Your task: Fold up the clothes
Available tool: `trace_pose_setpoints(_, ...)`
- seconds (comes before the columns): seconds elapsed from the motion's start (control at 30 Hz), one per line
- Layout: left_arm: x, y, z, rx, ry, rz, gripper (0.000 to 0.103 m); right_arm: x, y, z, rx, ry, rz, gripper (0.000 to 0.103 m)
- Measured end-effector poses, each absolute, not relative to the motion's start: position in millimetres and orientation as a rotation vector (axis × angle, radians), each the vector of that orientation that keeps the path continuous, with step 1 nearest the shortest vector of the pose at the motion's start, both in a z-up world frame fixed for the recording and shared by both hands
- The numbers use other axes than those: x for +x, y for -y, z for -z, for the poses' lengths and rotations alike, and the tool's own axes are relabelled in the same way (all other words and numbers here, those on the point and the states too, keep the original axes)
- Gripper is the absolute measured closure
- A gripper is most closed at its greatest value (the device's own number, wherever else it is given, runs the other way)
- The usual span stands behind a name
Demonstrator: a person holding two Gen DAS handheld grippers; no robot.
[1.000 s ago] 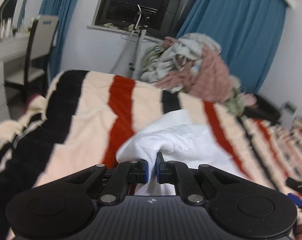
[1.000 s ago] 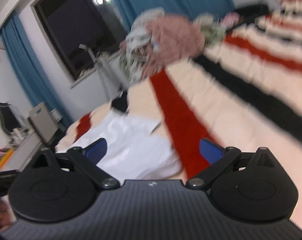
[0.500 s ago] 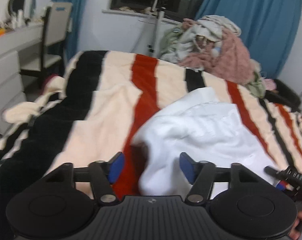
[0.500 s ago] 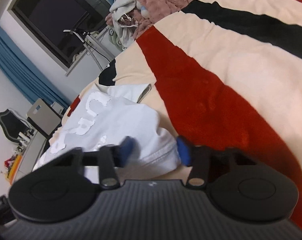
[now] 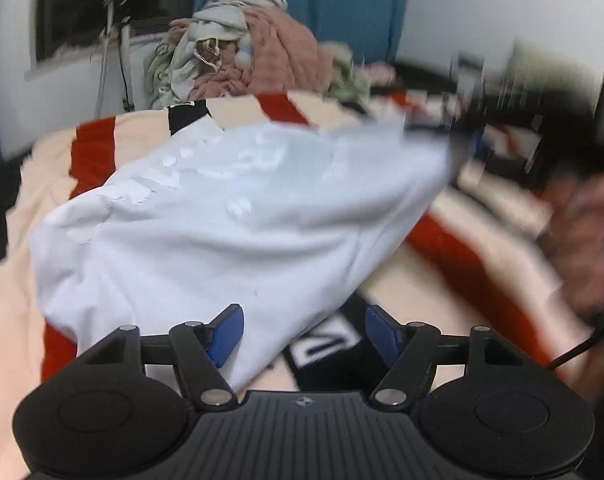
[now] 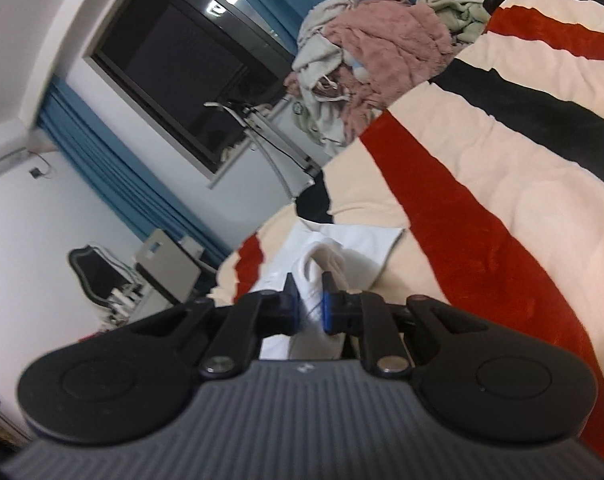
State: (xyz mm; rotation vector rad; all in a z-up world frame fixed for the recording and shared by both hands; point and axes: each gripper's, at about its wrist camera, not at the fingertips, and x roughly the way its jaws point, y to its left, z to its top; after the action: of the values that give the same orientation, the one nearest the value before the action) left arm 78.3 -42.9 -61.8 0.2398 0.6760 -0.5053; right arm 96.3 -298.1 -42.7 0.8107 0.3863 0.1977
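A white T-shirt point(image 5: 230, 216) with a pale print lies spread over the striped blanket point(image 5: 34, 168), its right edge lifted off the bed and blurred. My left gripper point(image 5: 302, 334) hovers open just in front of the shirt's near hem, its left blue pad against the cloth. In the right wrist view my right gripper point(image 6: 309, 304) is shut on a bunched fold of the white T-shirt point(image 6: 341, 252), raised above the blanket point(image 6: 481, 208). A blurred hand point(image 5: 581, 232) shows at the right of the left wrist view.
A heap of pink and grey clothes point(image 5: 254, 60) sits at the bed's far end, before blue curtains point(image 6: 114, 172) and a dark window point(image 6: 182, 60). A chair and a desk point(image 6: 162, 268) stand at the left. A black-and-white cloth point(image 5: 325, 344) lies under the shirt's hem.
My left gripper let go of the shirt and opened, then swung right. My right gripper closed on the shirt's edge and lifted it off the blanket.
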Motion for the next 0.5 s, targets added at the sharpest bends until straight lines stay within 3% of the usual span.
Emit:
trace_pose_setpoints(0.23,58,99,101,0.669,-0.549,0.373,0.027,89,304,35,0.846,-0.365,-0.216,0.089)
trace_pose_setpoints(0.37,46,111,117,0.861,-0.45,0.282,0.028,92,308,37,0.829,-0.378,-0.17,0.089)
trace_pose_setpoints(0.4,44,111,117,0.885,-0.427,0.263,0.039,93,309,38,0.825,-0.382,-0.158,0.089)
trace_pose_setpoints(0.43,42,109,116,0.896,-0.407,0.244,0.058,93,310,38,0.821,-0.385,-0.147,0.089)
trace_pose_setpoints(0.47,44,105,110,0.881,-0.4,0.238,0.068,94,311,39,0.817,-0.389,-0.135,0.089)
trace_pose_setpoints(0.5,45,100,103,0.862,-0.396,0.235,0.086,95,312,40,0.813,-0.392,-0.124,0.089)
